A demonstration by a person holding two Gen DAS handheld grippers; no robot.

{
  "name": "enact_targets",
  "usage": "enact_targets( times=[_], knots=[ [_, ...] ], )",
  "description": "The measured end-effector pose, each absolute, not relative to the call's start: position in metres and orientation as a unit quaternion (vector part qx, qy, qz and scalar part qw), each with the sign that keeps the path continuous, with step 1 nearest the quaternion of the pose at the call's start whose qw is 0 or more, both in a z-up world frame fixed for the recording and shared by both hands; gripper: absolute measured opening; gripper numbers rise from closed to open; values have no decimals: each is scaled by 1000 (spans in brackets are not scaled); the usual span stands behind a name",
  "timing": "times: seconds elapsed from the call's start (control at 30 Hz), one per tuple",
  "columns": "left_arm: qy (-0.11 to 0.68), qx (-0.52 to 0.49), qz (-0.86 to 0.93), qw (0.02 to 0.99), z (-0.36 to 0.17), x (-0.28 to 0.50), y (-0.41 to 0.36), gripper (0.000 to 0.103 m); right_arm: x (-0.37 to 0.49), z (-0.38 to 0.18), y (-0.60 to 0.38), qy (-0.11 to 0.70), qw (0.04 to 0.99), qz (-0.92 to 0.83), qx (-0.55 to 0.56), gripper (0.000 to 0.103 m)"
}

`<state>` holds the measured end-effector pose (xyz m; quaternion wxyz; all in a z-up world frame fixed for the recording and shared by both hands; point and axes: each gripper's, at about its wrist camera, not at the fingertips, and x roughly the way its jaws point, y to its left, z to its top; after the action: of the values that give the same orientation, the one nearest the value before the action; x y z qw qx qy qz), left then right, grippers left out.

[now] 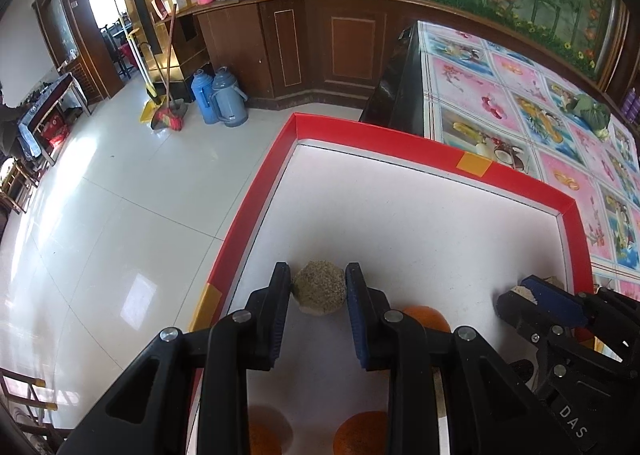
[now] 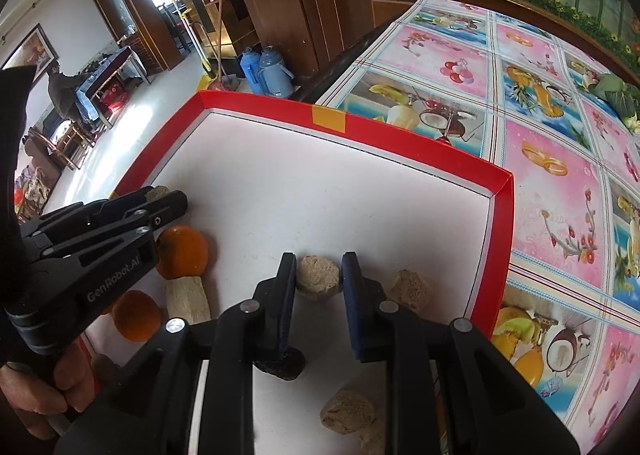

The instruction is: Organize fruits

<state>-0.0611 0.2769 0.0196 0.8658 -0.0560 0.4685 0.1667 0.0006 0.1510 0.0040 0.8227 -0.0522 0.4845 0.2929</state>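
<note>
A white tray with a red rim [image 1: 400, 139] [image 2: 400, 147] lies on a table covered in a floral cloth [image 2: 540, 95]. My left gripper [image 1: 318, 271] is shut on a rough tan-brown fruit lump [image 1: 320, 293] near the tray's left side. My right gripper [image 2: 319, 261] is shut on a paler tan lump [image 2: 318, 282] near the tray's middle. Each gripper also shows in the other's view: the right gripper [image 1: 536, 289] and the left gripper [image 2: 168, 199]. Oranges [image 2: 182, 251] [image 2: 136, 315] [image 1: 426, 317] lie on the tray behind the left gripper.
More tan lumps [image 2: 408, 289] [image 2: 347, 411], a dark wrinkled fruit [image 2: 282, 365] and a beige cylinder piece [image 2: 187, 301] lie in the tray. A leafy vegetable [image 2: 616, 91] sits far right on the cloth. A hand [image 2: 48, 387] holds the left gripper. Flasks [image 1: 218, 97] stand on the floor.
</note>
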Motion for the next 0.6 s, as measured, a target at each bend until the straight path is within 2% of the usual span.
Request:
enact_targets(
  times=[0.13, 0.2, 0.27, 0.33, 0.43, 0.6],
  knots=[
    [466, -56, 184, 864, 23, -68, 276, 49, -4, 6, 148, 480, 827, 286, -60, 28],
    [455, -52, 191, 868, 29, -75, 273, 54, -7, 11, 139, 474, 830, 292, -41, 34],
    [441, -49, 202, 873, 38, -86, 269, 64, -11, 18, 131, 464, 836, 292, -25, 40],
    [417, -42, 216, 882, 50, -97, 261, 68, -18, 28, 122, 448, 845, 292, -14, 43],
    [382, -31, 234, 894, 69, -118, 245, 78, -32, 43, 108, 426, 858, 287, -4, 44],
    [320, -7, 259, 912, 103, -159, 214, 81, -63, 64, 80, 389, 879, 276, 14, 46]
  ],
)
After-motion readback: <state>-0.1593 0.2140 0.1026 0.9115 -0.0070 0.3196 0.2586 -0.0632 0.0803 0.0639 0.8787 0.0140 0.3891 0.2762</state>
